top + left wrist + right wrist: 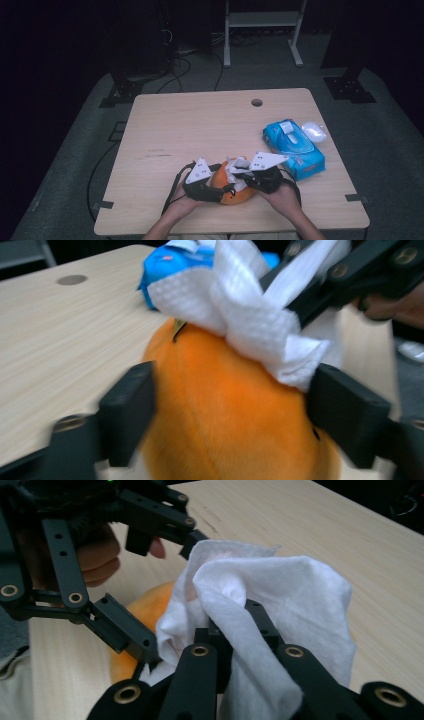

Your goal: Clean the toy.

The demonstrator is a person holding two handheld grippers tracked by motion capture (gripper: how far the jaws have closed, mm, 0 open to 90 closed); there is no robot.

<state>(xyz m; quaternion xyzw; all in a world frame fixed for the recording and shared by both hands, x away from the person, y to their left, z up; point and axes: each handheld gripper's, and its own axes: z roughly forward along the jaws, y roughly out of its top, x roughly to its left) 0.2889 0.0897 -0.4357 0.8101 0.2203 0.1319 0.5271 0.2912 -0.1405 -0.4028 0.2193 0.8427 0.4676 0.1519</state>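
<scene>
A round orange object (pixel 239 196) rests on the table (pixel 200 125) near its front edge. My left gripper (pixel 230 405) has a pad against each side of it, and the object takes up the whole gap between the jaws. A crumpled white wipe (pixel 245 315) lies on the top of the orange object (pixel 220 410). My right gripper (pixel 235 625) is shut on this wipe (pixel 300 595), which bunches over its jaws. In the high view both hands meet over the object, with the left gripper (pixel 227 190) below the right gripper (pixel 241 175).
A blue pack of wipes (pixel 294 145) lies to the right of the hands, with a small white thing (pixel 314 131) just beyond it. A cable hole (pixel 256 102) sits near the table's far edge. Bare wood stretches across the left and far side.
</scene>
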